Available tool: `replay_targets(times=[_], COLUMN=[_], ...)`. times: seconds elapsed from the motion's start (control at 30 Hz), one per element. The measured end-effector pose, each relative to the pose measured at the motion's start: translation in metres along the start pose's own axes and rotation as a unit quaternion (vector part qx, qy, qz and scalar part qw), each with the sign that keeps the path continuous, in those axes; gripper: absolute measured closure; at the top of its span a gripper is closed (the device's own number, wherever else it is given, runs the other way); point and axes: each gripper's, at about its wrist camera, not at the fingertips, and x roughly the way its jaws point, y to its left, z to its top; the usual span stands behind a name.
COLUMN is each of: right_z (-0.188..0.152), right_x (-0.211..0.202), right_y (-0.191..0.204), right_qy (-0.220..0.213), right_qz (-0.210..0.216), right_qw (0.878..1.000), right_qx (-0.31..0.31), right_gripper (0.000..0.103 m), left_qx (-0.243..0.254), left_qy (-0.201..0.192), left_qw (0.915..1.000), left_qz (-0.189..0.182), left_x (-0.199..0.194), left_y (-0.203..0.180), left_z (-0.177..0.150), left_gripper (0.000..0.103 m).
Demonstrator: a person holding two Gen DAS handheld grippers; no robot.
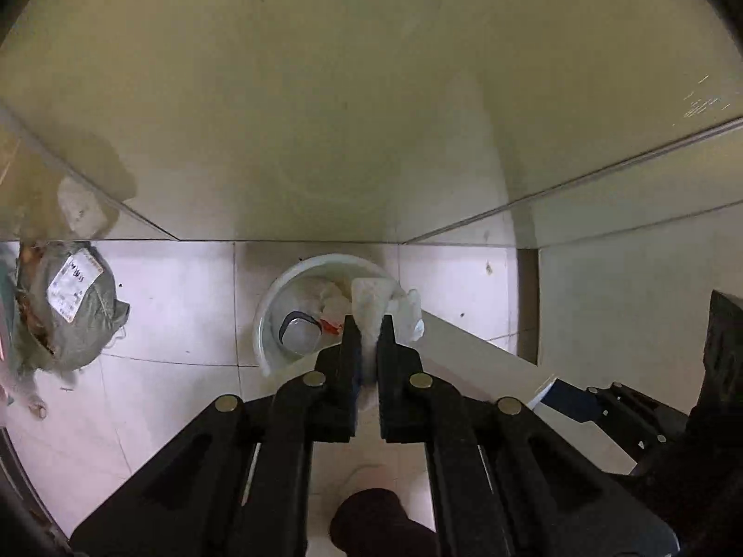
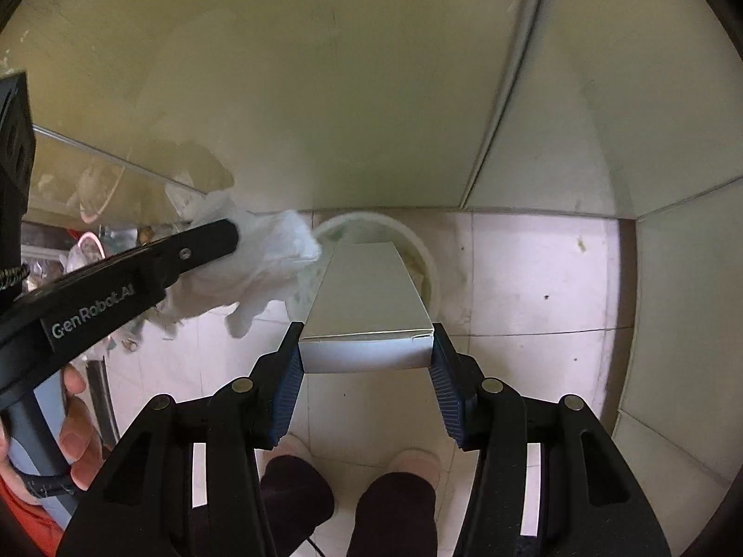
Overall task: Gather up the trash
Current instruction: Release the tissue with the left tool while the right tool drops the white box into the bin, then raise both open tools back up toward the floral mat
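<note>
Over on the left, the left gripper (image 1: 368, 325) has its jaws pinching a crumpled white tissue (image 1: 369, 299), hanging right above the white bin (image 1: 274, 297), which sits at twelve o'clock from the fingers and already holds scraps. Moving right, the right gripper (image 2: 367, 348) clamps a grey cardboard box (image 2: 367, 297) between its blue pads (image 2: 288, 385), its far end poking over the bin's rim. We're at the drop: next, I'd say, spread the left jaws first, then nudge the box farther over the opening

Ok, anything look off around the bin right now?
Only the grey sack on the floor, left of the bin: its side is torn, showing brown contents. Tissue and box are held cleanly.
</note>
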Motion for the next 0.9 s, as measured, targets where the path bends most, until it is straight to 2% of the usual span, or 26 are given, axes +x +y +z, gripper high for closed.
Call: replay_targets(times=[0.1, 0.23, 0.33, 0.47, 0.67, 0.73, 0.8, 0.9], right_z=[0.003, 0.003, 0.002, 0.005, 0.004, 0.003, 0.002, -0.003], right_x=[0.011, 0.006, -0.009, -0.035, -0.118, -0.157, -0.191, -0.251], right_y=[0.005, 0.011, 0.016, 0.022, 0.039, 0.048, 0.055, 0.071], right_qy=[0.028, 0.020, 0.022, 0.016, -0.013, -0.029, -0.045, -0.077], right_qz=[0.012, -0.005, -0.001, 0.001, 0.003, 0.003, 0.003, -0.001], right_qw=[0.999, 1.000, 1.000, 1.000, 1.000, 1.000, 0.999, 0.997], right_qx=[-0.011, -0.023, -0.018, -0.009, 0.000, 0.001, -0.001, -0.004], right_gripper=[0.055, 0.055, 0.055, 0.055, 0.055, 0.055, 0.055, 0.055], left_qx=[0.012, 0.024, 0.028, 0.030, 0.039, 0.042, 0.048, 0.063], left_qy=[0.021, 0.032, 0.034, 0.030, 0.010, -0.002, -0.022, -0.054], left_qw=[0.9997, 0.9991, 0.9988, 0.9985, 0.9985, 0.9985, 0.9981, 0.9961], left_qz=[0.006, 0.013, 0.022, 0.034, 0.037, 0.035, 0.033, 0.032], left_x=[0.010, 0.004, -0.011, -0.053, -0.155, -0.188, -0.237, -0.301], left_y=[-0.004, -0.009, -0.010, -0.012, -0.033, -0.041, -0.054, -0.070], left_z=[-0.001, -0.005, -0.009, -0.015, -0.025, -0.028, -0.031, -0.035], left_gripper=[0.092, 0.092, 0.092, 0.092, 0.091, 0.088, 0.083, 0.082])
